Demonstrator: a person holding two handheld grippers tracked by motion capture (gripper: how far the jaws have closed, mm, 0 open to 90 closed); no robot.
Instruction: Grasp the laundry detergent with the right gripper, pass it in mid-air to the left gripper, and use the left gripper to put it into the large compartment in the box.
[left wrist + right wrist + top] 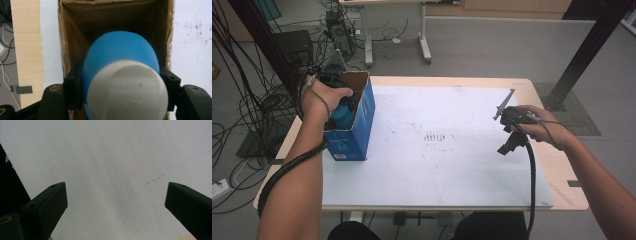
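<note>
The left gripper point(120, 95) has its two black jaws clamped on either flank of a smooth blue plastic bottle with a white round cap point(122, 75), the pads pressing the blue body just below the cap. Seen along the jaws, the bottle's lower end points down into the mouth of a tall open cardboard box with blue printed sides point(67, 45), its brown inner walls close around the bottle on both flanks. From the high view the bottle point(343, 114) sits partly inside the top of that box point(357, 131), which stands upright near the left edge of the white sheet covering the wooden table point(562, 172), the left hand point(323, 98) above it.

The bottle looks hard, glossy and rounded, so I judge it light but slippery; the wide middle of the body, where the pads now sit, seems the safest hold, since the domed end would squirt out. The box walls are thin card and could tip or buckle if nudged.

The right gripper point(116, 202) stands wide open with nothing between its jaws, held over bare white sheet point(112, 157) well apart from the box, in the right hand point(537, 125).
</note>
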